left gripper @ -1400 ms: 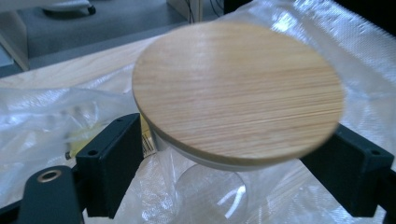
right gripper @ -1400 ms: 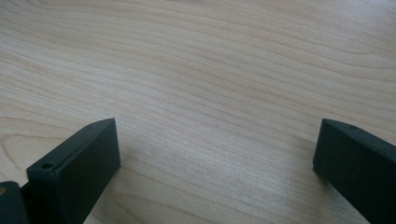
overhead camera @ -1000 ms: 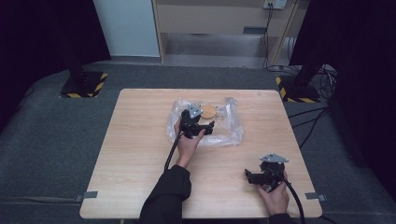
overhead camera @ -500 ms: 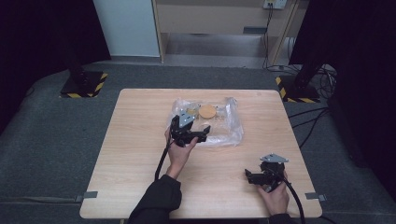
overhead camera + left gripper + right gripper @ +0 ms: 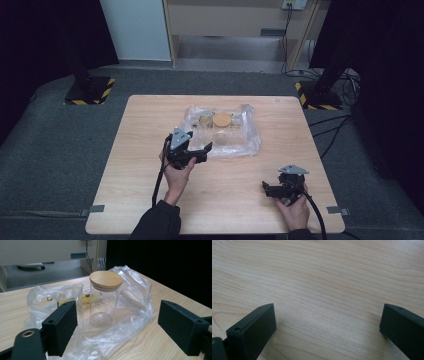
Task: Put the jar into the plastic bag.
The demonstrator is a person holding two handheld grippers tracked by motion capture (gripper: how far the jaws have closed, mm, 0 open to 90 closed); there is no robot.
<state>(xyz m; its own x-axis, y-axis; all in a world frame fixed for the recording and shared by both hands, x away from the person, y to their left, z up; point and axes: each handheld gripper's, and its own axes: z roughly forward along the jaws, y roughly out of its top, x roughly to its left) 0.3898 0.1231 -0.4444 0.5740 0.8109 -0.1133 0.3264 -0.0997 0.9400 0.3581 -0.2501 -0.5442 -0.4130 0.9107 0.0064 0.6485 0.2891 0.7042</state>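
A clear glass jar [image 5: 103,305] with a round wooden lid [image 5: 106,280] is stood upright on a crumpled transparent plastic bag [image 5: 130,315], which is spread at the far middle of the wooden table [image 5: 150,200]. A second clear container [image 5: 72,300] is seen just left of it, on the bag.

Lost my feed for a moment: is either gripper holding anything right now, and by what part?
Nothing is held. The left gripper is open, short of the jar in the plastic bag; the right gripper is open over bare table.

Yellow and white printed label [image 5: 93,301] seen through the clear glass jar with round wooden lid [image 5: 105,298], its small dark print too blurred to read, no other lettering legible
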